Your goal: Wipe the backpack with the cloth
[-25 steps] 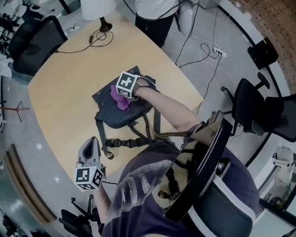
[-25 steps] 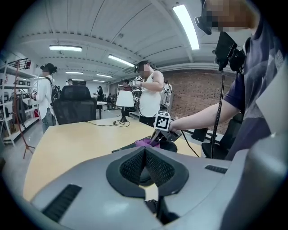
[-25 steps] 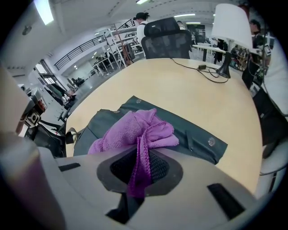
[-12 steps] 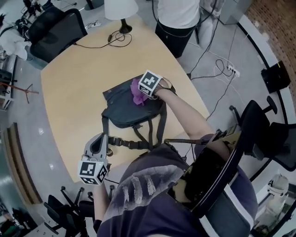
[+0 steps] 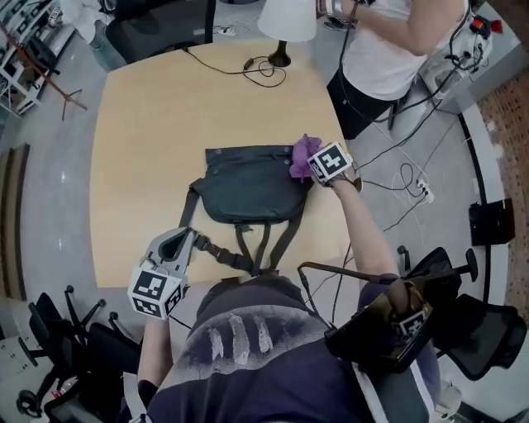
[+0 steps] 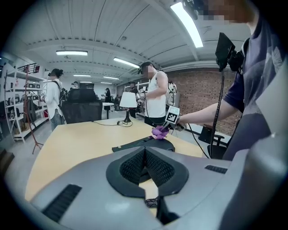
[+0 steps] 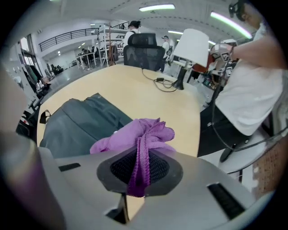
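Head view: a wooden table point(image 5: 140, 149) seen from above, with the backpack point(image 5: 248, 190) lying flat on its right half, nearer the near edge than the far one.
Backpack: dark grey; its straps point(image 5: 266, 240) trail toward the near edge of the table.
Cloth: the cloth point(image 5: 300, 157) is purple and bunched. It sits at the backpack's far right corner, touching the bag.
Right gripper: the right gripper point(image 5: 310, 165) is at that same corner, reached out on an outstretched arm. Its jaws are clamped on the cloth, and in the right gripper view a fold of purple fabric runs down between the black pads point(image 7: 157, 168) while the rest puffs out past the tips over the bag.
Left gripper: the left gripper point(image 5: 183, 241) is at the near left of the backpack, over the near part of the table, just beside a strap and apart from the bag's body. In the left gripper view its jaws are pressed together at the tips with nothing between them.
Lamp: a lamp point(image 5: 288, 16) with a white shade stands at the far edge of the table; its cord point(image 5: 248, 64) lies looped on the tabletop.
Person: someone in a white top point(image 5: 397, 49) stands at the far right of the table.
Chair: a black office chair point(image 5: 161, 25) is at the far left edge.
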`<state>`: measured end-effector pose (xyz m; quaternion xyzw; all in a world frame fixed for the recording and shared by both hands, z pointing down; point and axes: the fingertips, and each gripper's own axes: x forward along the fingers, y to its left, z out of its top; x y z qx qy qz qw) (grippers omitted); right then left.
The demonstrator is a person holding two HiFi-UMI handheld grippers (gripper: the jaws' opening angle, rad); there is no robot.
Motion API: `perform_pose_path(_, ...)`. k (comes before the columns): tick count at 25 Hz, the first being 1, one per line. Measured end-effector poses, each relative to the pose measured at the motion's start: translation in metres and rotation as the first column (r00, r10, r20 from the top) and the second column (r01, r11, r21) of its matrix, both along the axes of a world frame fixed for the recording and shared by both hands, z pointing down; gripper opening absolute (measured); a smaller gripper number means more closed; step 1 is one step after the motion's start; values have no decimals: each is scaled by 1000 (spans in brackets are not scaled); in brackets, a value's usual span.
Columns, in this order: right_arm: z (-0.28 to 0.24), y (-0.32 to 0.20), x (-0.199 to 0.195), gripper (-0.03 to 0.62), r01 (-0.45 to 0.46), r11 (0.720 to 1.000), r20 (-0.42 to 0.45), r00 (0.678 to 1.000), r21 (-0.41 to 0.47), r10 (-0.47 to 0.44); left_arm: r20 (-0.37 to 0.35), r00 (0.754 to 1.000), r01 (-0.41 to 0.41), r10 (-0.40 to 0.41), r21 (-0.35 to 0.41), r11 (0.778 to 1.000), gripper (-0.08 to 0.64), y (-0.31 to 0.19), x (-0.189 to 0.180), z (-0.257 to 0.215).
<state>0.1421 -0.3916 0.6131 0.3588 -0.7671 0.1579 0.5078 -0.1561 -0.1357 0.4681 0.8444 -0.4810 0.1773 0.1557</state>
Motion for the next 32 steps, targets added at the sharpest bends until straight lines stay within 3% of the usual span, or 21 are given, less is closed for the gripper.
perform_pose_path(3,-34,-8,26,29,-33,993,3,999,117,33,-5,1000,-2,1,-6,1000,9,1,4,4)
perform_pose_path(6,-45,1,34,29,-25,988,-8,1000,155,26,-12,1000,-12,12,-11,1000,8,-2,11,7)
perform_pose_path(10,-15,34,9,29,5,997,26,1000,79,-7,-11,999,-34,34,6,999,8,-11,21,2)
perform_pose_path(16,7,94,-62,29,161,987,59,985,18,-162,-5,999,-41,41,17,999,8,-14,25,-3)
perform_pose_path(21,2,126,-109,29,320,948,65,946,-2,-319,-11,1000,-19,18,-4,1000,8,-5,24,6)
perform_pose_path(32,3,188,-214,29,580,814,97,812,-31,-575,-23,999,26,-26,0,1000,8,4,11,7)
